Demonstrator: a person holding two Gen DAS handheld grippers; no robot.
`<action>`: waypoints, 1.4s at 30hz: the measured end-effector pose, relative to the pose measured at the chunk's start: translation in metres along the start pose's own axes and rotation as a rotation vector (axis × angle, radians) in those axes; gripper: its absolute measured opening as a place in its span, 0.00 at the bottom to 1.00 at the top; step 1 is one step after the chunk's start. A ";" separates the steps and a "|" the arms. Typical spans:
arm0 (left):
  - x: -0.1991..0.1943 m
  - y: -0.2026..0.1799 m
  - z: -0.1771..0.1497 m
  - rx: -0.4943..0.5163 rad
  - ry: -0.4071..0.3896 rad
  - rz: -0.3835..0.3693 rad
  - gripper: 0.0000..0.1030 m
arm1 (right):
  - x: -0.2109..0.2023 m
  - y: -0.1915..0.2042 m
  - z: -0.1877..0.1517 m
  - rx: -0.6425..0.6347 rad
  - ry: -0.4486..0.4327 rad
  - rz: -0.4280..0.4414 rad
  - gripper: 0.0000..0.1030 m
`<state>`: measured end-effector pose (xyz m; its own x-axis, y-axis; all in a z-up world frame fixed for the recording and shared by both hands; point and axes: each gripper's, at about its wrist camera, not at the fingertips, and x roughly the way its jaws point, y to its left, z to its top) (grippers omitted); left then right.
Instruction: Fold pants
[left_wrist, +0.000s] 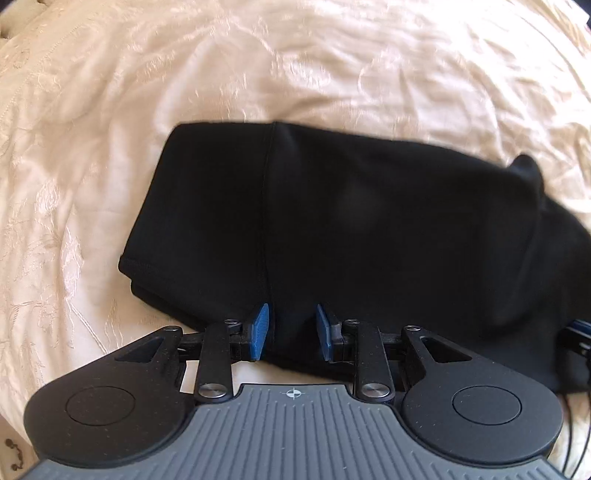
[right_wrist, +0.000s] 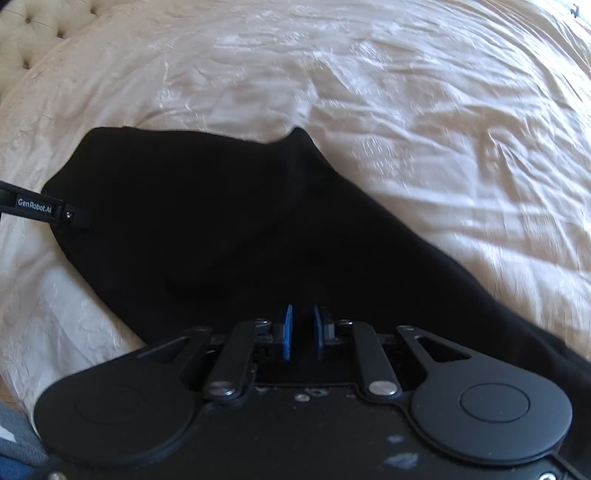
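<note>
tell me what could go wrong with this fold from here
1. The left gripper has its jaws apart around the near edge of the pants; they may close on only one layer, so the fold could split.
2. A corner sticks up at the far edge and may leave a lump.
3. The bedspread is wrinkled and might get pinched too.

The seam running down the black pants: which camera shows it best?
The left wrist view. There the seam runs as a clear line down the pants to the near edge, beside the left tool. In the right wrist view the pants are a dark, blurred shape and no seam can be made out.
</note>
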<state>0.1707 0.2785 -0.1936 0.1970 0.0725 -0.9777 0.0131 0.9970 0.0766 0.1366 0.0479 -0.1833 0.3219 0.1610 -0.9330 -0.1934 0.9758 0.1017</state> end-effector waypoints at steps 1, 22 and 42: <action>0.001 -0.001 -0.003 0.028 -0.002 0.002 0.27 | 0.000 -0.003 -0.009 0.033 0.022 -0.014 0.15; -0.008 -0.186 0.049 0.553 -0.156 -0.347 0.27 | 0.018 -0.071 0.029 0.393 -0.051 -0.218 0.18; -0.024 -0.184 0.072 0.416 -0.259 -0.271 0.26 | -0.093 -0.095 -0.053 0.674 -0.193 -0.331 0.25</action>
<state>0.2337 0.0916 -0.1700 0.3665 -0.2466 -0.8971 0.4719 0.8803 -0.0492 0.0756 -0.0675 -0.1248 0.4327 -0.1918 -0.8809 0.5263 0.8471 0.0741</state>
